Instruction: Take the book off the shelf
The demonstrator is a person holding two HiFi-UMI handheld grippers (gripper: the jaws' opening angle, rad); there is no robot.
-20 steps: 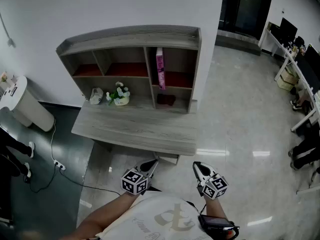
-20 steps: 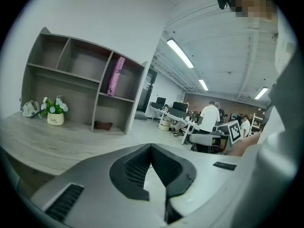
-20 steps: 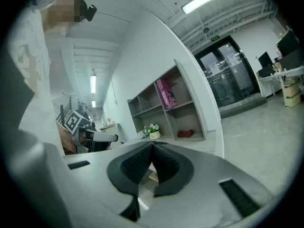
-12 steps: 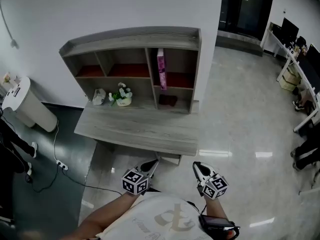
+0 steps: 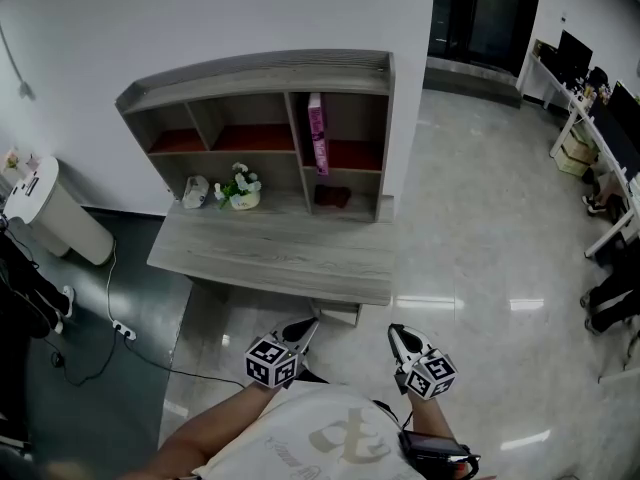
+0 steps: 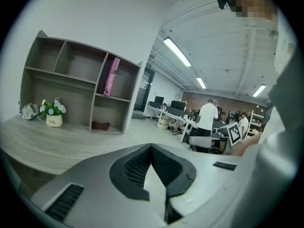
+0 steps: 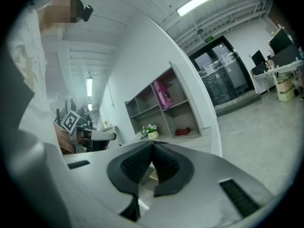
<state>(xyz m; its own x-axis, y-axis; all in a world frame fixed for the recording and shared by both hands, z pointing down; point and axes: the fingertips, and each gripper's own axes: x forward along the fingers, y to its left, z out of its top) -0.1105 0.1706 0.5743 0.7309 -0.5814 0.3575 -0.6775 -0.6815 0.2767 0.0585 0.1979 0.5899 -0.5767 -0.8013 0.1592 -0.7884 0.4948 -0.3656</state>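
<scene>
Little has changed in the last moment. The big grey shelf (image 5: 260, 73) sits against the white wall on its wide tabletop (image 5: 270, 258). It has only slid a tiny bit to the left in the head view, and I think that is just the person's head turning. The person does not look any closer to it.

Both tongs are where they were, low down and close to the person's body, well apart from the tabletop's front edge. The left tongs (image 5: 300, 330) are shut tight with nothing in them. The right tongs (image 5: 400, 336) are shut too, pads pressed together, and hold nothing.

The pink book (image 5: 317, 133) has not moved. It stands up in the top right box of the shelf, right beside the wall on that box's left side. Below it, in the bottom right box, lies a small dark thing (image 5: 331, 196). A little pot of flowers (image 5: 240, 190) and a small white thing (image 5: 195, 190) stand in the wide bottom box to the left.

So I think the job has not really begun. The person needs to walk up, open one pair of tongs and reach for the book. It is tall and thin, so it may tip if it is pinched at a corner.
</scene>
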